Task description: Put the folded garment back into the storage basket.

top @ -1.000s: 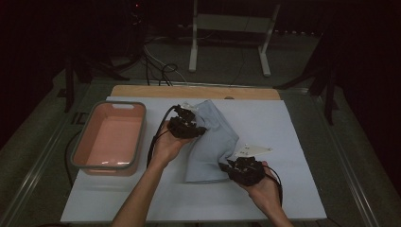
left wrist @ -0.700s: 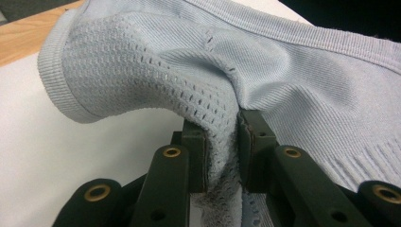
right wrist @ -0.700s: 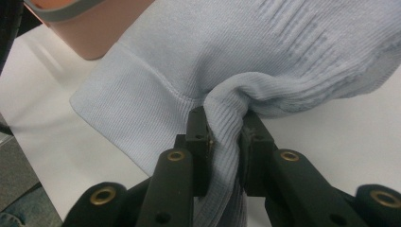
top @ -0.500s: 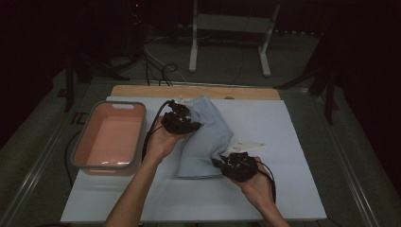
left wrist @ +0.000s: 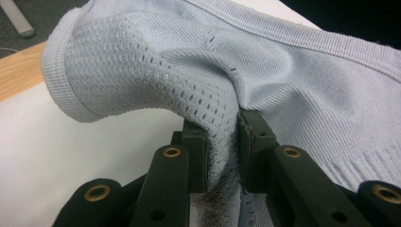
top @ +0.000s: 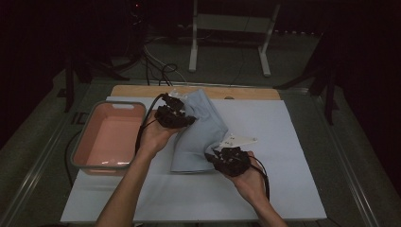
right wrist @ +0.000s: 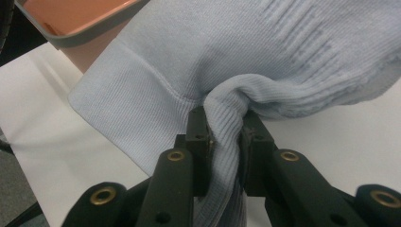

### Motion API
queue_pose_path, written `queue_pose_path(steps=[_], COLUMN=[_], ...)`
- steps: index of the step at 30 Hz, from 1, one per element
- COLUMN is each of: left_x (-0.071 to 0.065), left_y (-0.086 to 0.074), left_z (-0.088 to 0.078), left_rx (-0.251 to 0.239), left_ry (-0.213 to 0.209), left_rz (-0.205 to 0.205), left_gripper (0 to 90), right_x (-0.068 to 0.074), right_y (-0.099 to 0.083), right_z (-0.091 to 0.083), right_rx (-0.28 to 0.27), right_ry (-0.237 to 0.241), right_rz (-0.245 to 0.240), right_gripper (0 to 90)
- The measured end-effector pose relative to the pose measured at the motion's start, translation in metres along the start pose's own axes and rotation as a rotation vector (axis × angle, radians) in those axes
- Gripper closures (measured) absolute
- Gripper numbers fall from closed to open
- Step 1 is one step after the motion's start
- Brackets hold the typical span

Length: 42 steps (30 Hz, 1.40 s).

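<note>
The worktop [top: 293,189] is covered by a white sheet, and a strip of bare wood shows along its far edge. Near the left edge stands a pink basin [top: 109,137] with a grey rim, and it has nothing inside. Between the basin and the middle of the worktop is a light blue knitted garment [top: 201,137]; it reaches from the far edge down toward the middle, and its far part looks lifted a little above the sheet. I think it is held at two separate places so that the fabric hangs stretched and can be carried or folded without bunching, perhaps toward the basin just beside it. The left tongs [top: 176,116] are clenched on the far end of the garment; in the left gripper view a fold of the open, perforated knit [left wrist: 222,142] is pressed between the two black pads. The right tongs [top: 227,158] are clenched on the near end, where the right gripper view shows a twisted rib of fabric [right wrist: 227,142] squeezed between the pads, next to a stitched hem. The cloth seems soft and stretchy, with ribbed bands, a mesh zone and a thicker rolled edge. A small white tag or label [top: 239,140] lies just beyond the right tongs; I cannot tell if it belongs to the garment.
</note>
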State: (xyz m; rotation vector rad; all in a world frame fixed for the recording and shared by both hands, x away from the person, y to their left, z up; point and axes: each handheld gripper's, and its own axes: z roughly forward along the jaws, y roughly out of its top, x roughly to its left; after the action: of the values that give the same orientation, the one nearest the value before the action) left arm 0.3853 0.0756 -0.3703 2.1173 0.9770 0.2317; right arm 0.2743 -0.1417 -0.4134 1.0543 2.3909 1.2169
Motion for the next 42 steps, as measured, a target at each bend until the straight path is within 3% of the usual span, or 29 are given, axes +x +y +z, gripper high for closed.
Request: queue_pose_path(steps=[21,34,42], left_x=[0.022,0.035,0.042], left_y=[0.002,0.003,0.006], left_z=[-0.018,-0.017,-0.023], left_rx=[-0.023,-0.026,-0.013], left_ry=[0.042,0.054,0.073], left_rz=[-0.033,-0.061,-0.049], left_gripper=[76.6,76.6,76.7], right_x=[0.008,0.009,0.009], right_y=[0.025,0.034,0.041], right_z=[0.021,0.033,0.039], right_rx=[-0.009,-0.009,-0.011], right_ry=[0.012,0.023,0.036], right_rz=[-0.007,0.001,0.009], right_gripper=[77.3,77.4,77.4])
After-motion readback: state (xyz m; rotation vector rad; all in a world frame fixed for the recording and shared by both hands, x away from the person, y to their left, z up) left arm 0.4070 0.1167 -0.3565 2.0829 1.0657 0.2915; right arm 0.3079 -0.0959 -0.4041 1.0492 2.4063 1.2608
